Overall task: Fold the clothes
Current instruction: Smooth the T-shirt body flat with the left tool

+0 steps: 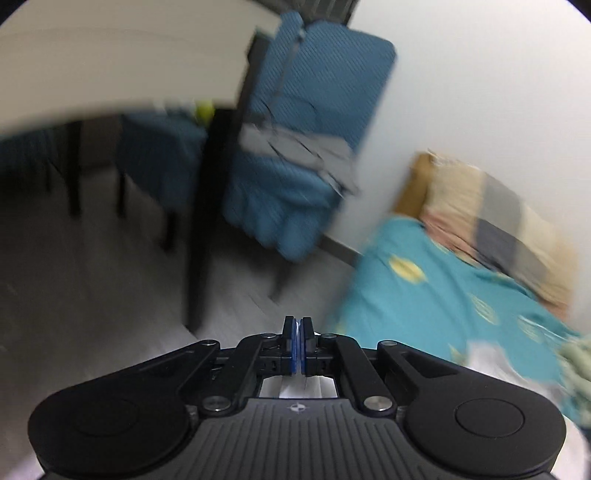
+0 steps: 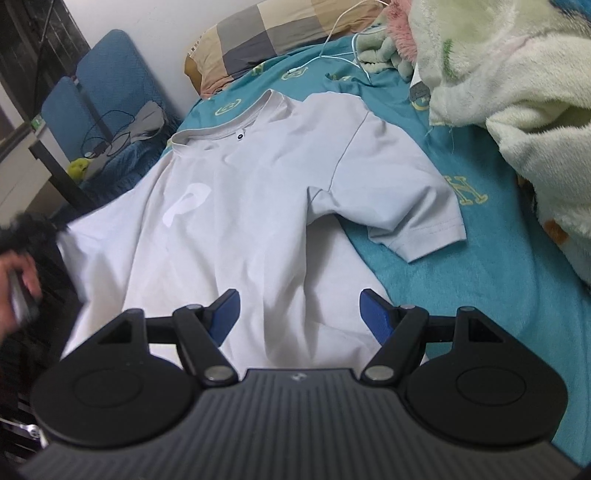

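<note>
A pale grey T-shirt (image 2: pixel 240 206) lies face up on the teal bed sheet (image 2: pixel 480 258), collar toward the pillow, right sleeve spread out. Its left side is drawn toward a hand (image 2: pixel 18 280) at the picture's left edge. My right gripper (image 2: pixel 299 299) hovers over the shirt's lower body, open, nothing between its blue pads. In the blurred left wrist view my left gripper (image 1: pixel 297 325) is shut, with a thin white strip of fabric showing between the pads and under them. It points off the bed toward the floor. A bit of the shirt (image 1: pixel 487 363) shows at lower right.
A checked pillow (image 2: pixel 258 33) lies at the head of the bed, a fluffy cream blanket (image 2: pixel 517 92) is piled at right, and a white cable (image 2: pixel 343 55) runs between them. A blue padded chair (image 1: pixel 314 110) and a white table (image 1: pixel 110 66) with black legs stand beside the bed.
</note>
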Tool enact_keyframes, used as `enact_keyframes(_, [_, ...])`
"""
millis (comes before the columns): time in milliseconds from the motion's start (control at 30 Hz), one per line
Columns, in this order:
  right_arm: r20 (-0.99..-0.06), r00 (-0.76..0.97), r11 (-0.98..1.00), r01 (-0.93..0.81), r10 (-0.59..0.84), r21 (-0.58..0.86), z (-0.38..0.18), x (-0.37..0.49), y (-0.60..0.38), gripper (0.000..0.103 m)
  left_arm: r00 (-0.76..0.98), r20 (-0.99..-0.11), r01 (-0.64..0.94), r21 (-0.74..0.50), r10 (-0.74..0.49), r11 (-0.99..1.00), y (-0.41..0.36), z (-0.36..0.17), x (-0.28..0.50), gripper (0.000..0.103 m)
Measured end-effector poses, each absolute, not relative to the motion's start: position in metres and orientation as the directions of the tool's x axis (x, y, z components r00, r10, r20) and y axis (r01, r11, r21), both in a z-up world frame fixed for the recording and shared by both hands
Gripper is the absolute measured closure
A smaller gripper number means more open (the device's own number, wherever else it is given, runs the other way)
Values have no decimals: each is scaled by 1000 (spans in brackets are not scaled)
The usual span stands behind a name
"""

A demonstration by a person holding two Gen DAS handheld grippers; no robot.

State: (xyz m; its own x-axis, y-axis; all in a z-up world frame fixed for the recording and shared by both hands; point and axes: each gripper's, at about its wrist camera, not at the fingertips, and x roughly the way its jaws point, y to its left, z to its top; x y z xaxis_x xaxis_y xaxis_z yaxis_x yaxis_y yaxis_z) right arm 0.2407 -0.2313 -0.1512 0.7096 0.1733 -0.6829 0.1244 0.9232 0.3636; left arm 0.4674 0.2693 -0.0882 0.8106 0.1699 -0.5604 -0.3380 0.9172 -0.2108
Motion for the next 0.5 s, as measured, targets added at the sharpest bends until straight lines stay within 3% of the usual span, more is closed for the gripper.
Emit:
enact_keyframes(133, [-681, 720, 942, 122, 134, 314, -154, 250, -230, 30, 759, -567, -439, -83, 319, 895, 274, -80, 508, 101])
enact_keyframes(200, [-683, 720, 944, 127, 123, 304, -158, 254, -231, 30, 743, -580, -450, -64, 334, 891, 273, -91, 517, 100])
enact_keyframes(267, [-690, 715, 946, 135, 113, 294, -162, 258, -232, 30, 743, -596, -430, -75, 305, 900, 272, -103, 515, 97])
enact_keyframes(367, [-696, 709, 945, 142, 110, 295, -167, 263, -232, 30, 724, -649, -394, -109, 235, 913, 272, -117, 501, 82])
enact_keyframes(467, [-693, 713, 947, 135, 112, 292, -167, 264, -231, 30, 688, -716, -341, -178, 116, 923, 272, -118, 460, 79])
enact_keyframes(500, [-689, 716, 947, 131, 114, 293, -165, 263, -231, 30, 674, -735, -312, -187, 78, 932, 269, -115, 440, 73])
